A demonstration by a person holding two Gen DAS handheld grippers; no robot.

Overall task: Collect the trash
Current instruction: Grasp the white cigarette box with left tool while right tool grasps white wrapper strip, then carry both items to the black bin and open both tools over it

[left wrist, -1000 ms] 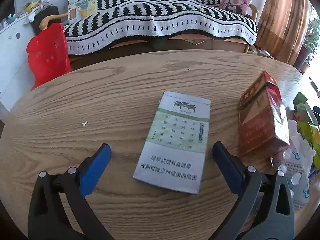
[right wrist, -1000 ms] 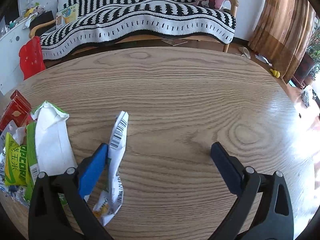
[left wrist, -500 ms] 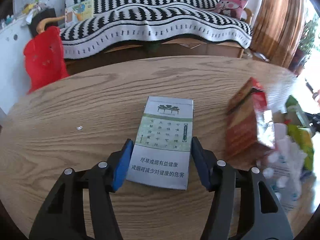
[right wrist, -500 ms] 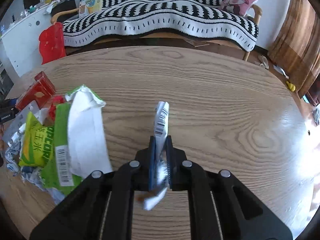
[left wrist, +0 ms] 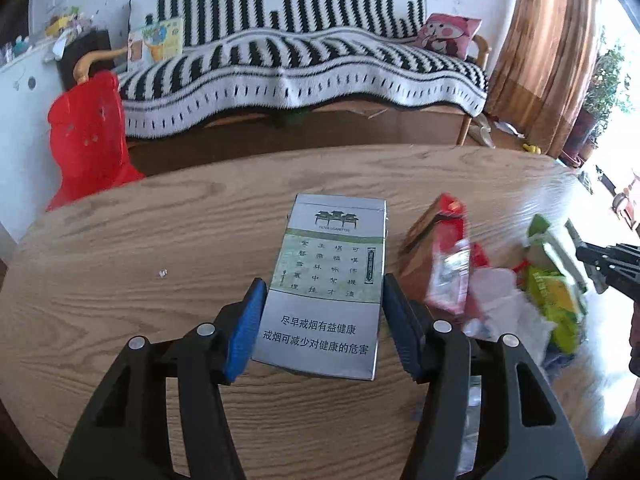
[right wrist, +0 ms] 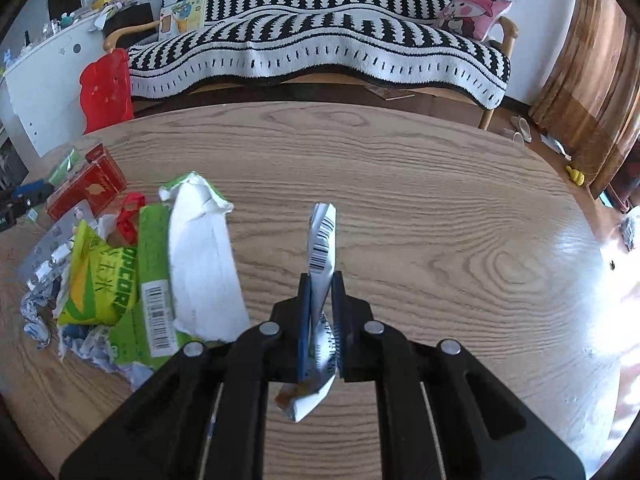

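Now both tongs are loaded: the left tongs [left wrist: 322,320], half open, clamp the grey cigarette pack [left wrist: 328,284] at frame centre; the right tongs [right wrist: 320,320], nearly shut, pinch a crumpled barcode wrapper [right wrist: 322,240]. Lift both straight off the bench [right wrist: 440,220], keeping pressure steady, clear of the litter pile [right wrist: 132,272] at left.

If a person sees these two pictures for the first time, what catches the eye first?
Probably the grey cigarette pack, held between the blue pads of the left tool over the wooden table. Next, the right tool pinching a crumpled barcode wrapper, with a bright litter pile beside it.
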